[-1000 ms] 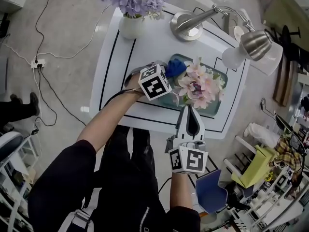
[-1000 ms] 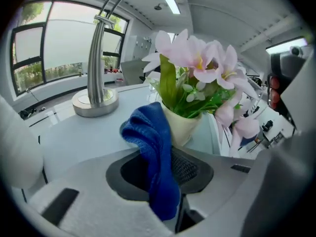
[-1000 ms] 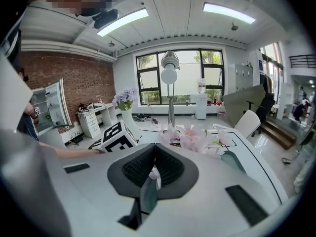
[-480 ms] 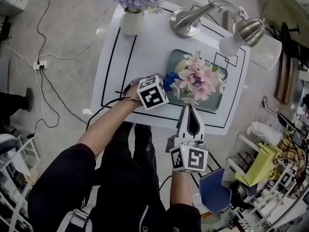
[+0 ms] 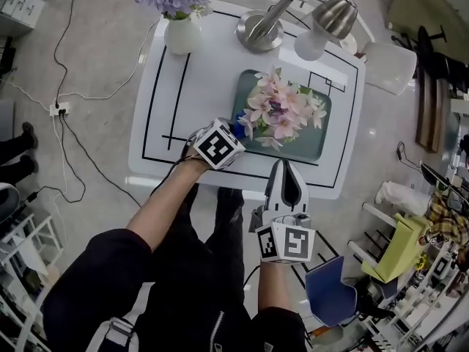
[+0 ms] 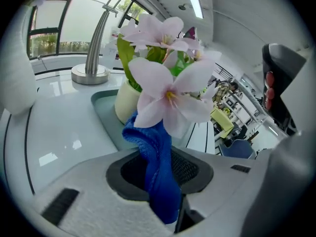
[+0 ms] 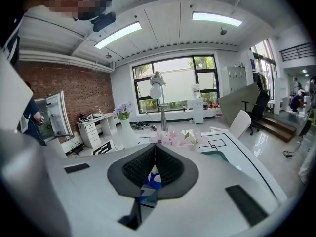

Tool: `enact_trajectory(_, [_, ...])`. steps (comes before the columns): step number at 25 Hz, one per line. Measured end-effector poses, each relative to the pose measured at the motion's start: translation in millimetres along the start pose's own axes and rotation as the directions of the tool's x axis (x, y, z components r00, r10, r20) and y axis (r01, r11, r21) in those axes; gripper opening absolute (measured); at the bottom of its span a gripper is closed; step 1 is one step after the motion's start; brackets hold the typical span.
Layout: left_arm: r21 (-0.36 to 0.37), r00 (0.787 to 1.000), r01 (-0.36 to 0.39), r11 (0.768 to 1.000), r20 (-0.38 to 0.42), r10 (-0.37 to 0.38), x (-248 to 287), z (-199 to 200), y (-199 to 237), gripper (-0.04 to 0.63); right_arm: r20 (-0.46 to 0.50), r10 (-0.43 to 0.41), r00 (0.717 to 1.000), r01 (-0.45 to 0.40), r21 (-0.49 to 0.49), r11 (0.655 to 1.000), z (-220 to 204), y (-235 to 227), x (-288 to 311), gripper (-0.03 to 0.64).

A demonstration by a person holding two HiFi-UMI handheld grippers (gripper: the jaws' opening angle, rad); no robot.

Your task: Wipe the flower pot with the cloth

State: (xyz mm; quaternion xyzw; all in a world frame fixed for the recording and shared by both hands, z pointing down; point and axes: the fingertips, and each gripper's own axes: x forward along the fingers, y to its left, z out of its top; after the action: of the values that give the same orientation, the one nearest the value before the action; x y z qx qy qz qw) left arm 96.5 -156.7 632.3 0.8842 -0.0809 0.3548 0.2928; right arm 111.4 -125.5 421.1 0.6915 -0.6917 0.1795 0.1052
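A cream flower pot (image 6: 127, 102) of pink flowers (image 5: 281, 111) stands in a teal tray (image 5: 314, 144) on the white table (image 5: 198, 86). My left gripper (image 5: 230, 133) is at the tray's near-left corner, shut on a blue cloth (image 6: 159, 174). The cloth's free end reaches up beside the pot's near side, just under a pink bloom (image 6: 168, 85). My right gripper (image 5: 286, 166) hangs over the table's front edge, near the tray. In the right gripper view its jaws (image 7: 154, 148) are shut with nothing held.
A white vase of purple flowers (image 5: 178, 17) stands at the table's far left. A steel desk lamp (image 5: 258, 29) and a second lamp head (image 5: 328, 19) are at the back. There is a white chair (image 5: 389, 66) to the right and cables (image 5: 69, 101) on the floor to the left.
My left gripper has drawn the cloth back from the pot's left side toward the tray's near-left corner. The right gripper has stayed put.
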Motion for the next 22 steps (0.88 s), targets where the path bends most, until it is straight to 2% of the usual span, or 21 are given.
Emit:
enact_trajectory(2, [0.022,0.999,-0.032,0.999,-0.031,0.033,2.7,-0.5,-4.3,0.121,0.004,0.017,1.000,-0.017,0.002,1.000,2.2,-9.7,-3.4,0.008])
enact_trajectory(5, [0.133,0.990,-0.111,0.985,-0.078,0.122,7.3,1.9,-10.4,0.121,0.015,0.063,0.998,-0.063,0.003,0.998,3.8,-28.9,-3.3,0.009])
enact_trajectory(7, [0.188,0.982,-0.159,0.969,-0.071,0.175,7.3,3.6,-19.7,0.121,0.020,0.104,0.994,-0.104,0.007,0.995,2.6,-45.9,-0.8,0.008])
enact_trajectory(9, [0.193,0.972,-0.220,0.956,-0.044,0.232,5.0,1.0,-31.7,0.121,0.022,0.156,0.988,-0.156,0.008,0.988,3.2,-65.7,1.4,0.009])
enact_trajectory(11, [0.133,0.959,-0.280,0.951,0.004,0.282,2.9,-0.1,-48.3,0.121,0.025,0.216,0.976,-0.216,0.000,0.976,8.2,-87.1,0.7,0.008])
enact_trajectory(14, [-0.051,0.942,-0.305,0.951,0.129,0.309,9.2,18.8,-82.6,0.121,0.035,0.318,0.947,-0.317,-0.021,0.948,20.8,-118.7,-3.9,0.008])
enact_trajectory(16, [-0.190,0.915,-0.267,0.945,0.257,0.310,22.8,45.9,-103.4,0.121,0.040,0.377,0.925,-0.376,-0.028,0.926,29.0,-138.8,-6.9,0.009])
enact_trajectory(18, [-0.311,0.886,-0.202,0.929,0.345,0.308,44.7,65.8,-124.7,0.123,0.043,0.419,0.907,-0.419,-0.027,0.908,36.1,-157.7,-14.9,0.009])
enact_trajectory(20, [-0.383,0.863,-0.153,0.911,0.398,0.312,69.3,86.0,-140.3,0.123,0.049,0.444,0.895,-0.443,-0.023,0.896,42.2,-176.4,-21.0,0.008])
enact_trajectory(22, [-0.435,0.822,-0.125,0.892,0.457,0.338,87.1,113.1,-146.5,0.121,0.049,0.457,0.888,-0.456,-0.017,0.890,44.3,-193.8,-22.9,0.009])
